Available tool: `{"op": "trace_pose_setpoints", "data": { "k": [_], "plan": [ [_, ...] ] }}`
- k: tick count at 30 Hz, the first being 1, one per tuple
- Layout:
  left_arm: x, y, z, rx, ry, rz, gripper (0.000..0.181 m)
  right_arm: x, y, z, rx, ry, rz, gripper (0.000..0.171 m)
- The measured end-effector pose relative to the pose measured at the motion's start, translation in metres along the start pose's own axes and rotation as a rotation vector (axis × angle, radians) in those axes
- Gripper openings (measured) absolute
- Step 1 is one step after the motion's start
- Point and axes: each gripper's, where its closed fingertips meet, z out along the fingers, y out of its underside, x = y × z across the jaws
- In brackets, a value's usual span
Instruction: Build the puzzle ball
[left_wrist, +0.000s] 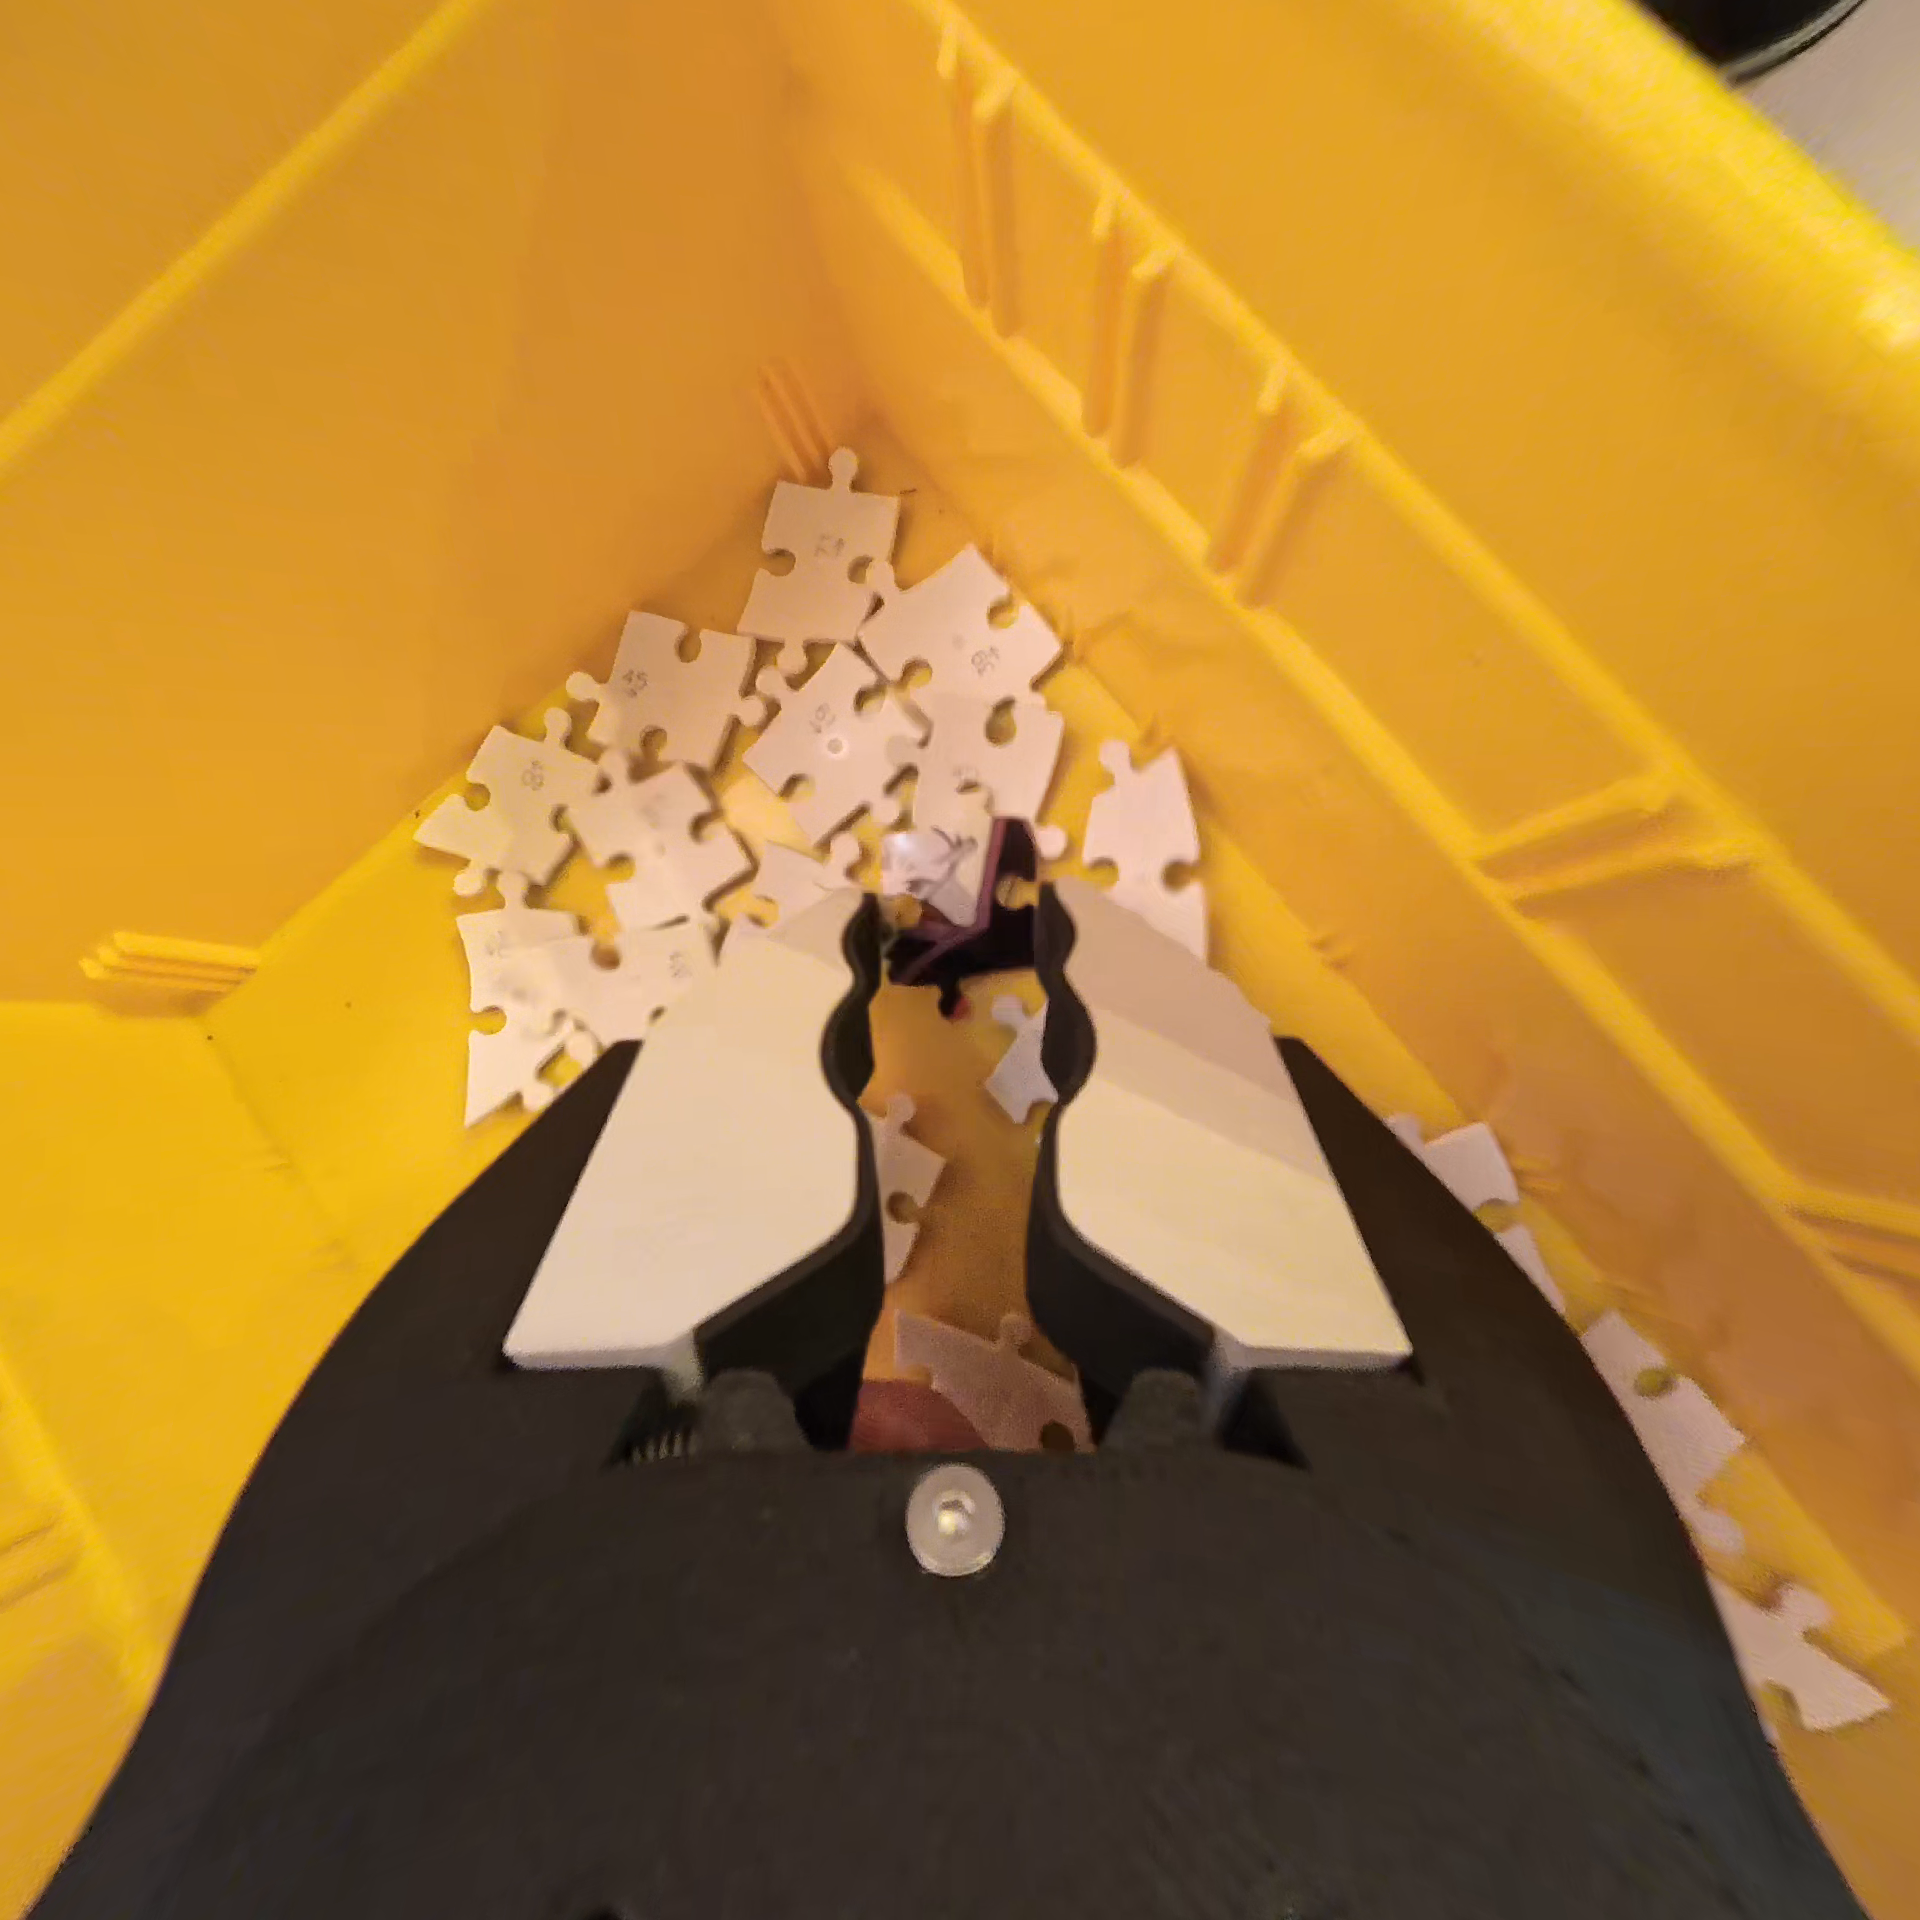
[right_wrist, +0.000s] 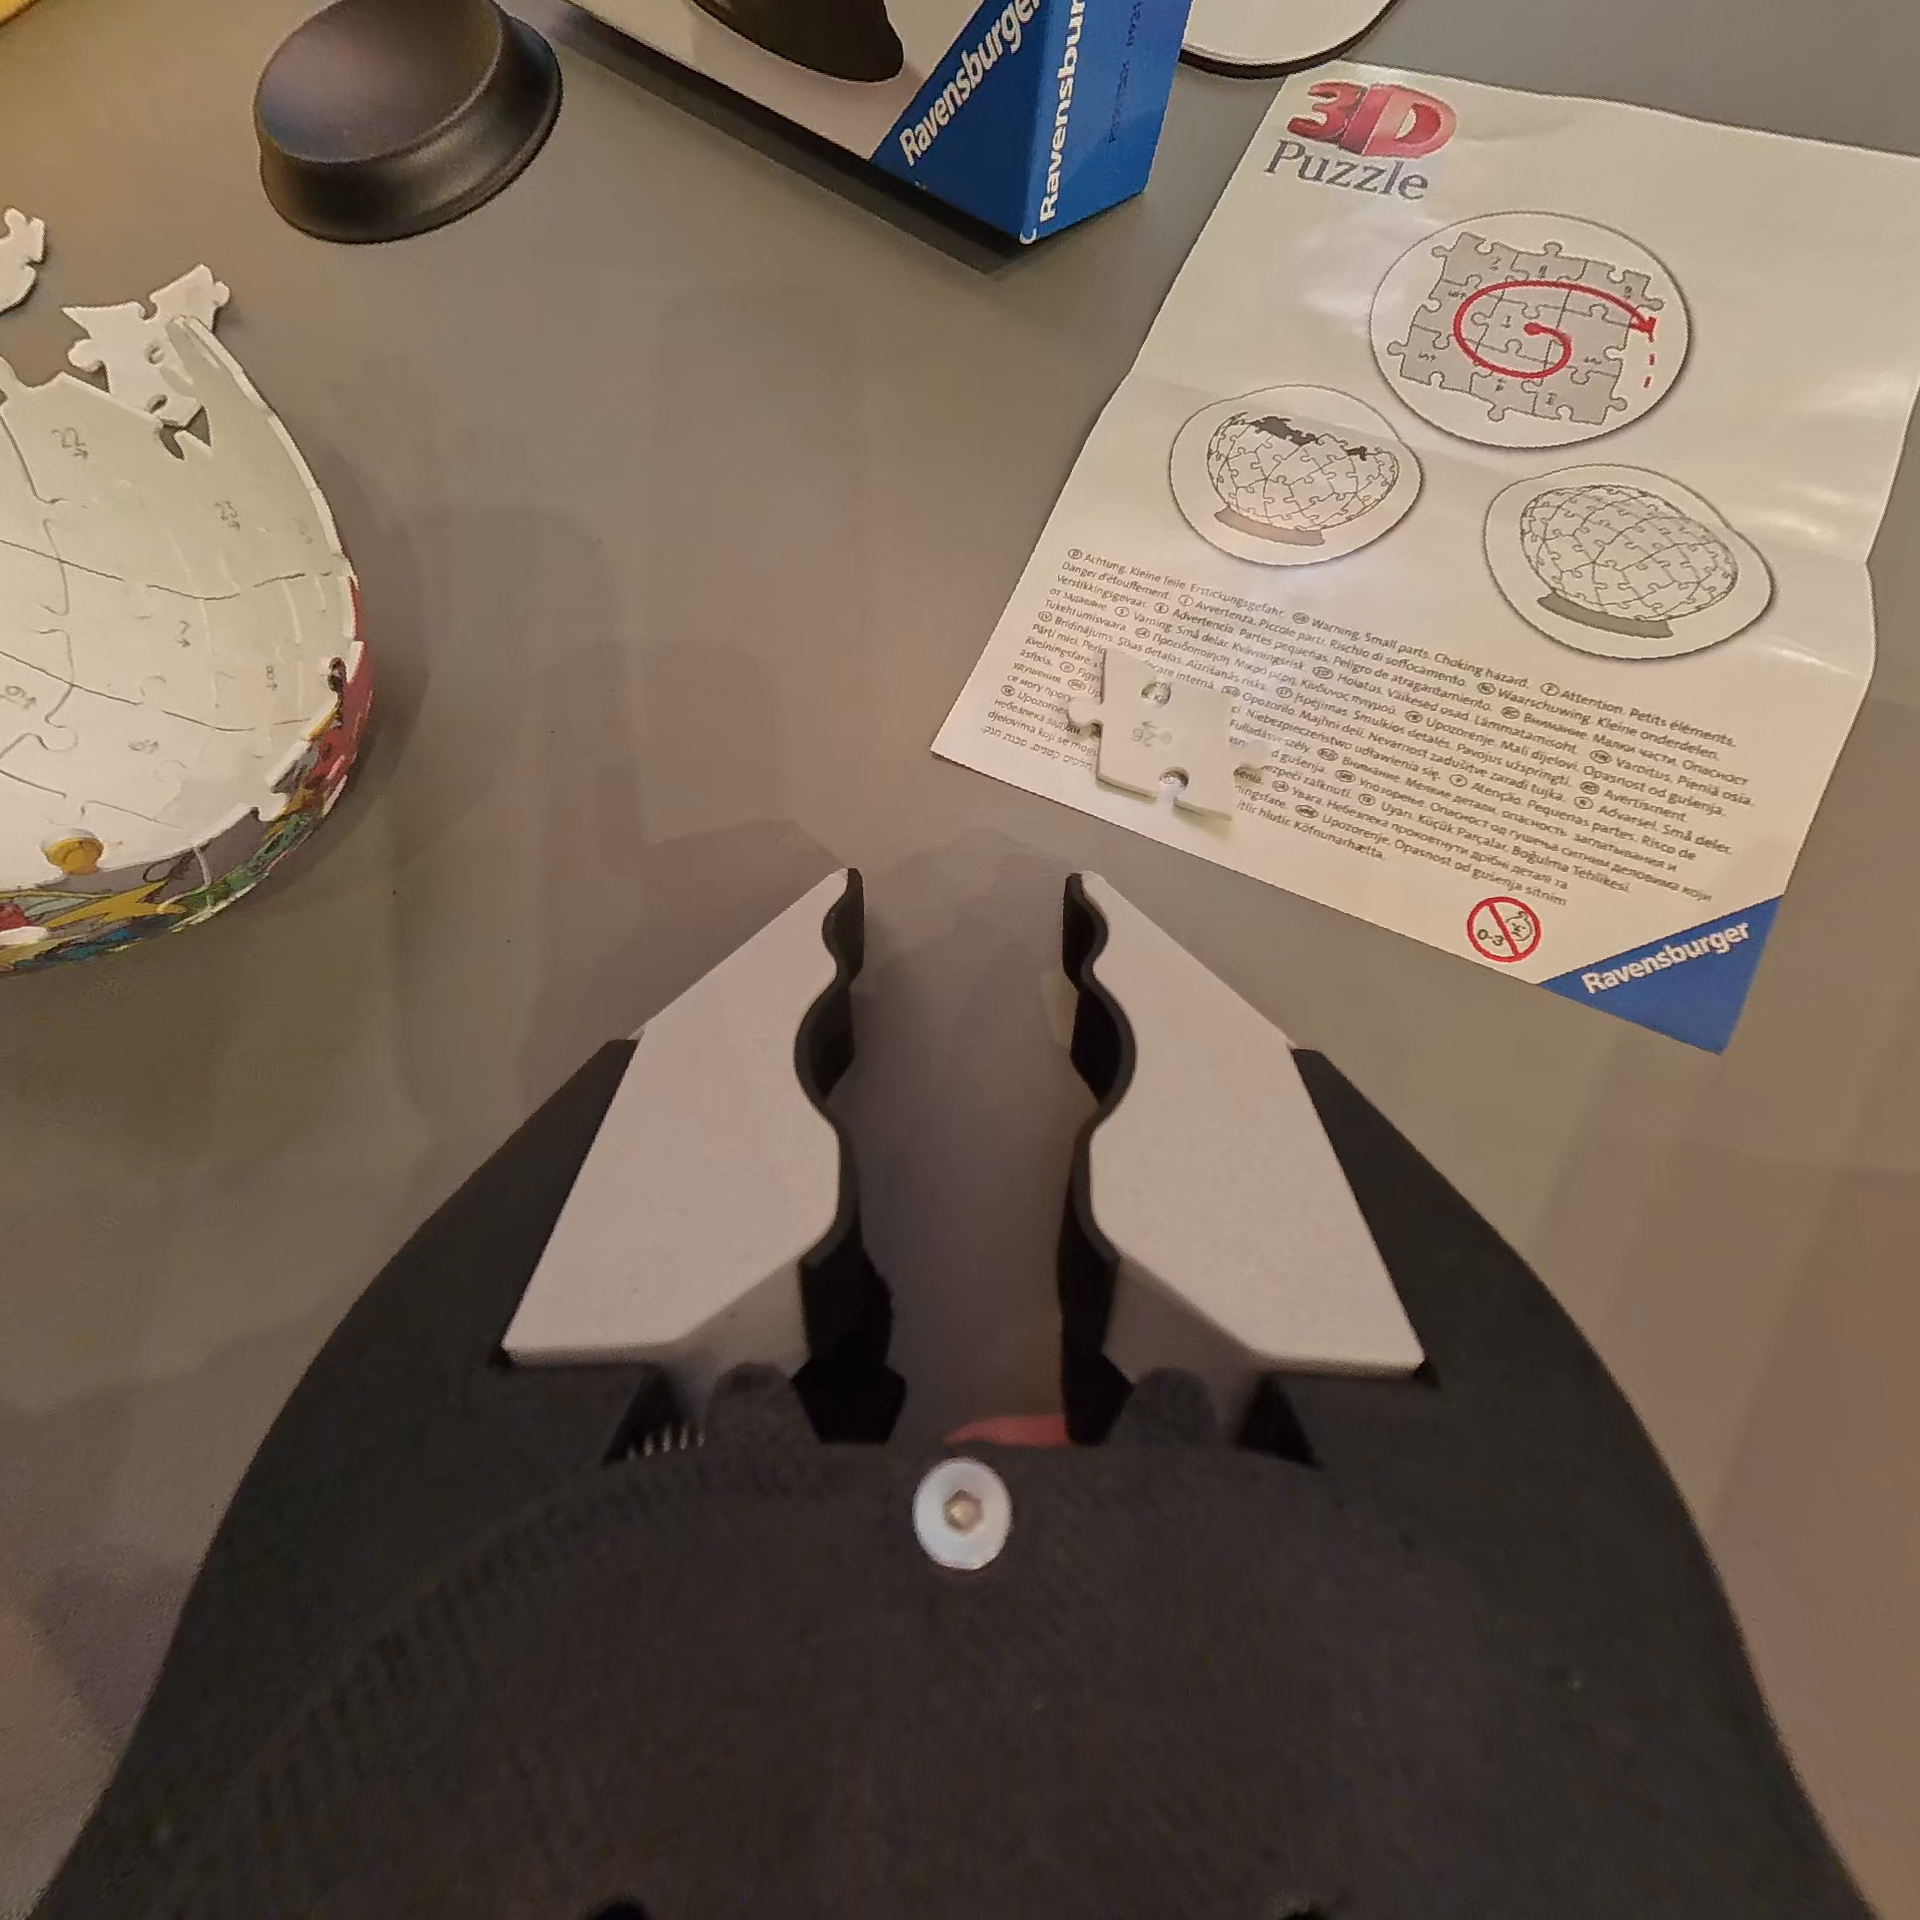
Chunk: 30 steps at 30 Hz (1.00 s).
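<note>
We have the left tool (left_wrist: 951, 914) down in the yellow bin (left_wrist: 1351, 520), fingers apart and holding nothing, over the loose puzzle pieces (left_wrist: 790, 727) heaped in its corner, likely to pick one. Our right tool (right_wrist: 961, 883) hovers over the counter (right_wrist: 675, 520), fingers apart and holding nothing. The half-built puzzle ball (right_wrist: 156, 623) lies left, open side up for adding, and one single piece (right_wrist: 1164, 738) rests on the instruction sheet (right_wrist: 1455, 520).

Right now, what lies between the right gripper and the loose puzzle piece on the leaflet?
Right wrist view: only bare grey table and the leaflet's near edge separate the open right gripper from the piece.
</note>
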Motion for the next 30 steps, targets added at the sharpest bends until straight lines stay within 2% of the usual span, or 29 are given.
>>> {"op": "trace_pose_setpoints", "data": {
  "k": [11, 19, 22, 25, 28, 30],
  "plan": [
    [-0.001, -0.001, -0.005, 0.034, 0.037, -0.106, 0.027, 0.000, 0.000, 0.000, 0.001, -0.006, 0.000, 0.038],
    [0.004, -0.029, -0.040, 0.263, 0.228, -0.348, 0.027, -0.001, 0.000, 0.000, 0.001, -0.010, 0.003, 0.038],
    [-0.002, -0.048, -0.069, 0.455, 0.298, -0.466, 0.027, -0.001, 0.000, 0.000, 0.001, -0.011, 0.004, 0.038],
    [-0.008, -0.072, -0.117, 0.771, 0.479, -0.620, 0.027, 0.000, 0.000, 0.000, 0.001, -0.010, 0.002, 0.038],
    [-0.023, -0.078, -0.158, 1.029, 0.605, -0.739, 0.026, -0.001, 0.000, 0.000, 0.001, -0.009, 0.001, 0.038],
    [-0.028, -0.077, -0.172, 1.119, 0.673, -0.792, 0.026, -0.001, 0.000, 0.000, 0.001, -0.010, 0.000, 0.038]
  ]
}}
